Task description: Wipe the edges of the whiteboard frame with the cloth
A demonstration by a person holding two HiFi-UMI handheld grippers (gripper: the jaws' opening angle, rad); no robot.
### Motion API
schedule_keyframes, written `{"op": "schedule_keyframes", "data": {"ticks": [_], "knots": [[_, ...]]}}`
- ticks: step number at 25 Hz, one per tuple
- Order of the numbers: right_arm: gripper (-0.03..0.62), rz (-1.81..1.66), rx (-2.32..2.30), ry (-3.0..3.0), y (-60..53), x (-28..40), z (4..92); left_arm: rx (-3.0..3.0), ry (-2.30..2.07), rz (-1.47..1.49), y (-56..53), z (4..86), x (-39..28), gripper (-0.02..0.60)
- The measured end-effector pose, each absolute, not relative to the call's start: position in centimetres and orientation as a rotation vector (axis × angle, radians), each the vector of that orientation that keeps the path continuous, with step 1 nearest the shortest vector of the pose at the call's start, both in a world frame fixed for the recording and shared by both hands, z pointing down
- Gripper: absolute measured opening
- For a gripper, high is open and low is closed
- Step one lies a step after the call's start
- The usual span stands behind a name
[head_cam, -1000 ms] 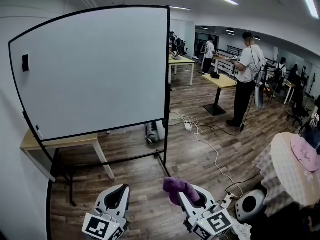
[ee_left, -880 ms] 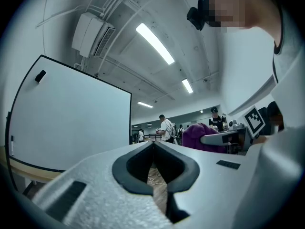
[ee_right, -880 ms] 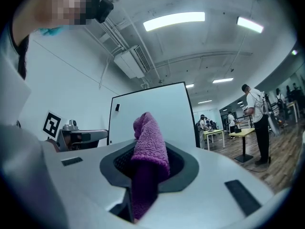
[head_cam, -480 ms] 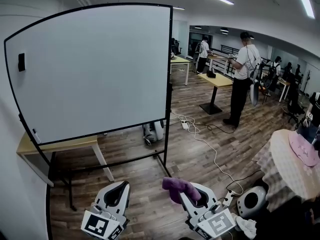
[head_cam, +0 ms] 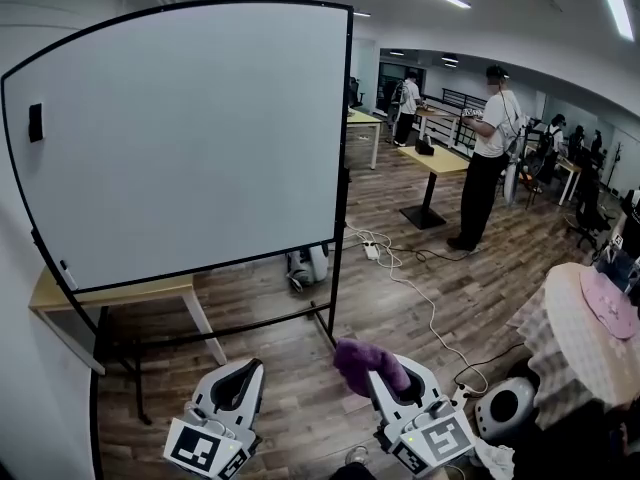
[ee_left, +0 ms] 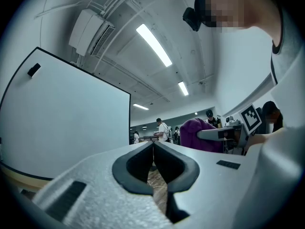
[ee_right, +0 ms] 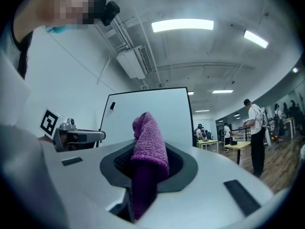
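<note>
A big whiteboard (head_cam: 190, 138) with a thin black frame (head_cam: 343, 148) stands on a wheeled stand ahead of me; it also shows as the whiteboard (ee_right: 148, 114) in the right gripper view and the whiteboard (ee_left: 62, 113) in the left gripper view. My right gripper (head_cam: 385, 373) is held low, well short of the board, shut on a purple cloth (head_cam: 362, 364) that sticks up from its jaws, the cloth (ee_right: 148, 156) filling the right gripper view. Low at the left, my left gripper (head_cam: 238, 388) is shut with nothing in it, jaws touching.
A wooden table (head_cam: 110, 293) stands behind the board's lower left. White cables (head_cam: 400, 278) and a power strip lie on the wood floor. A person (head_cam: 488, 153) stands by yellow desks (head_cam: 440, 163) at the right. A white round appliance (head_cam: 505, 406) sits on the floor near my right side.
I have come slightly closer to the whiteboard, which looks larger. The right gripper with the cloth has shifted a little to the right. The left gripper has barely moved.
</note>
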State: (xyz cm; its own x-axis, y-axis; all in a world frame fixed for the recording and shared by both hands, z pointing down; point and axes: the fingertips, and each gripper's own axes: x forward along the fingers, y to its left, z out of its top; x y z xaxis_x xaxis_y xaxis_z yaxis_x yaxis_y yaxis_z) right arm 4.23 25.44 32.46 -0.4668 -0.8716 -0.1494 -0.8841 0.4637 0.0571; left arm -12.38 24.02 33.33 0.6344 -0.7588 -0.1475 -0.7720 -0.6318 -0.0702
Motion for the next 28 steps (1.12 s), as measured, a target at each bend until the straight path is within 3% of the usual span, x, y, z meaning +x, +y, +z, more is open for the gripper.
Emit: {"op": "schedule_keyframes", "data": {"ticks": [28], "knots": [[0.075,0.167,-1.384,2.716,6.4,15.4,31.5,-2.592,1.437,0.194,7.6,31.2,-0.4,0.018]]}}
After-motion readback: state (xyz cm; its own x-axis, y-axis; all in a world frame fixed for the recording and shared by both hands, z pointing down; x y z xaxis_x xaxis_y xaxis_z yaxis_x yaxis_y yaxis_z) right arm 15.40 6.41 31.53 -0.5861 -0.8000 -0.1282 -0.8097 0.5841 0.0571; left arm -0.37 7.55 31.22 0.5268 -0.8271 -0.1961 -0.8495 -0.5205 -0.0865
